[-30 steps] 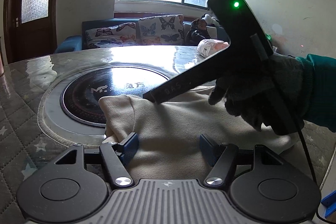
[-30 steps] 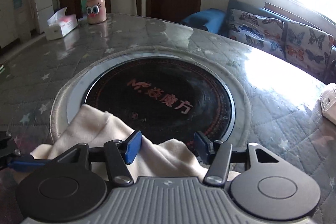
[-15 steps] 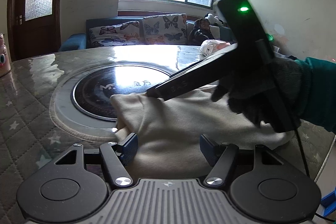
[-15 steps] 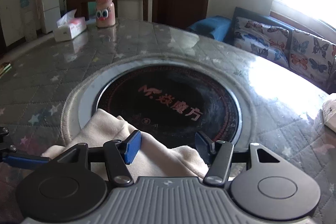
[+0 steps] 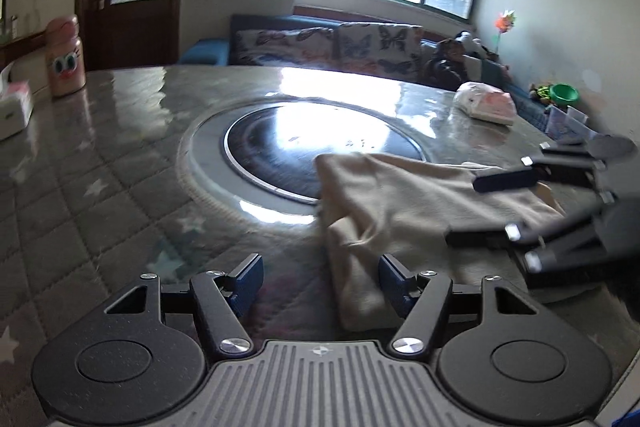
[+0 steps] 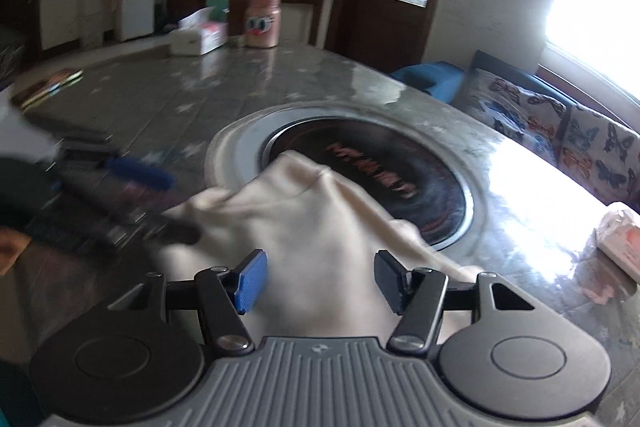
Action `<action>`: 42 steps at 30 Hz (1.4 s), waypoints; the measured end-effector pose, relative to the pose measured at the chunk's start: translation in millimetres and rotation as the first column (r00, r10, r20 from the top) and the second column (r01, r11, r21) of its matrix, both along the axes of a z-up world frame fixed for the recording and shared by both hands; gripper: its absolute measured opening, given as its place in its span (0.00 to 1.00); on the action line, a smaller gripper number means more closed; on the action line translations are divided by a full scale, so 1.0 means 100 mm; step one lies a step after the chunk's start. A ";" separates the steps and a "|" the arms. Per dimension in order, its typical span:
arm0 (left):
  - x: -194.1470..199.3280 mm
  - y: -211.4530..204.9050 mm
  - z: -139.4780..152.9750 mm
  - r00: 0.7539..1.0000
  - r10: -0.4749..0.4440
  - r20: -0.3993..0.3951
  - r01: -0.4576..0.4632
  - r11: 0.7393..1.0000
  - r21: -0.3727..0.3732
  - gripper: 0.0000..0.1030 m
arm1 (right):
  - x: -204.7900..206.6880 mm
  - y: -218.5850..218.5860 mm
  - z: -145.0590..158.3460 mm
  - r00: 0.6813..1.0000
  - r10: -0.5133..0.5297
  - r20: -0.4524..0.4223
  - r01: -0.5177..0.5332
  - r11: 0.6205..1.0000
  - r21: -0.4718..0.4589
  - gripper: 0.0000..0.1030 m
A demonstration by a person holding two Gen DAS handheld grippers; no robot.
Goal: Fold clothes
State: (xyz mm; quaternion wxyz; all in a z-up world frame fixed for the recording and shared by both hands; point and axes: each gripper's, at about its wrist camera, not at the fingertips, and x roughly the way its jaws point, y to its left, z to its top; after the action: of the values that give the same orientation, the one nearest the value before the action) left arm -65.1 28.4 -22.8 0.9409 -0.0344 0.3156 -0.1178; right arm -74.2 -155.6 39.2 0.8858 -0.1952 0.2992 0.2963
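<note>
The left gripper (image 5: pixel 320 277) is spread wide with nothing between its fingers, over the near left edge of the cream garment (image 5: pixel 400 203). The right gripper (image 6: pixel 318 281) gapes too, above the cloth's middle. The garment lies crumpled on the quilted table (image 5: pixel 100 163), overlapping the round cooktop (image 5: pixel 288 151). Far left, an open tissue box (image 6: pixel 198 37) shows white tissue.

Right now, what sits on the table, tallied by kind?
Beige garment: 1
Pink bottle with cartoon eyes: 1
Tissue box: 1
Plastic-wrapped pink packet: 1
Books: 1 small stack, too blurred to count
Total: 5
</note>
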 end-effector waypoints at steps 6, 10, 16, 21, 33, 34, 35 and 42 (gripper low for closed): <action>-0.07 0.09 0.08 0.999 0.027 0.023 -0.027 1.000 0.014 0.65 | -0.24 0.16 -0.01 0.997 0.058 0.044 -0.057 0.998 -0.035 0.59; -0.06 0.23 0.19 0.997 0.062 0.040 -0.062 0.998 -0.017 0.65 | -0.37 0.32 0.02 0.990 0.131 0.045 -0.131 0.991 -0.019 0.57; 0.04 0.41 0.26 0.996 0.087 -0.017 -0.089 0.985 -0.145 0.68 | -0.50 0.67 -0.14 0.969 0.239 0.061 -0.232 0.967 -0.110 0.45; 0.11 0.43 0.25 0.995 0.072 -0.064 -0.085 0.969 -0.232 0.71 | -0.49 0.76 -0.18 0.967 0.248 0.057 -0.240 0.964 -0.117 0.22; 0.40 0.35 0.13 0.970 0.003 -0.243 -0.125 0.863 -0.490 0.74 | -0.32 0.29 0.16 0.987 0.157 -0.034 -0.148 0.973 0.179 0.05; 0.42 0.34 0.12 0.966 -0.004 -0.257 -0.132 0.850 -0.509 0.74 | -0.32 0.22 0.20 0.988 0.151 -0.037 -0.141 0.969 0.201 0.05; 0.45 0.34 0.10 0.962 -0.009 -0.274 -0.143 0.838 -0.527 0.74 | -0.31 0.16 0.24 0.989 0.146 -0.038 -0.134 0.966 0.220 0.05; 0.61 0.29 -0.07 0.928 -0.054 -0.369 -0.214 0.733 -0.645 0.72 | -0.36 -0.02 0.32 0.986 0.162 -0.041 -0.145 0.953 0.268 0.04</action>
State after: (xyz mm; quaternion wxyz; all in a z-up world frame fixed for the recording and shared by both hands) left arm -4.2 57.0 -29.7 0.7929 -0.4083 0.4175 -0.1740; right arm -110.3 -157.9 71.2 0.8685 -0.0889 0.2685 0.4072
